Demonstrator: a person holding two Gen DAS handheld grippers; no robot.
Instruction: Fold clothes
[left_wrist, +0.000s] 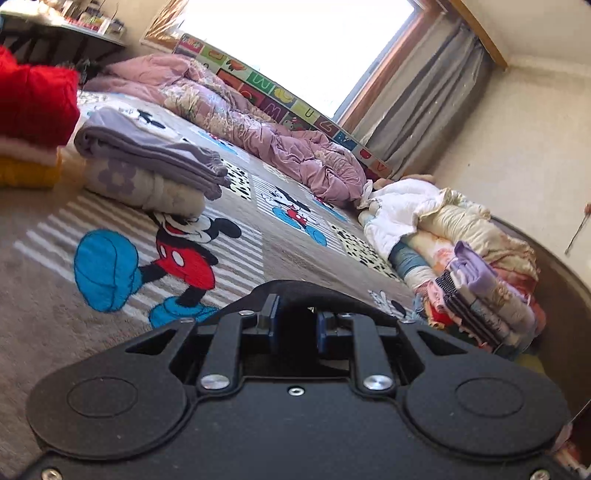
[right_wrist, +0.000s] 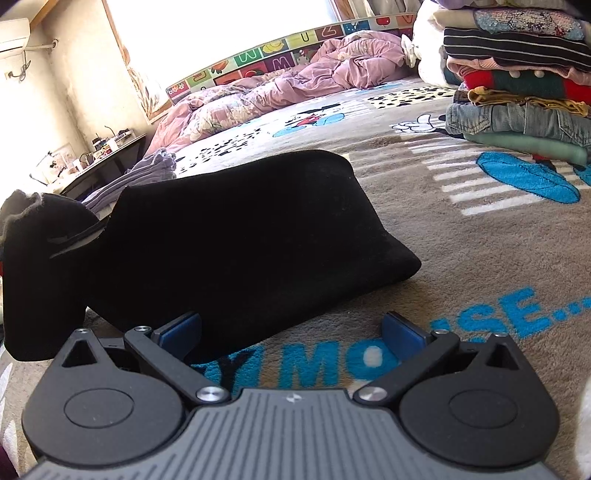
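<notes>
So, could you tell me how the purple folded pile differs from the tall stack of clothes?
The purple pile is low, just a few thick pieces in lilac and cream; the tall stack holds many thin garments in mixed colours, with stripes, denim and red. The purple pile has rounded, rolled edges; the stack's edges are flatter. Both sit folded on the blanket.

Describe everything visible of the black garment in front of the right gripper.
The black garment looks like soft, matte, velvety fabric, folded into a thick wedge lying on the cartoon-print blanket. Its left end is raised and bunched, with a pale frayed edge at the top. The open right gripper sits at its near edge; whether the left pad touches it is unclear.
</notes>
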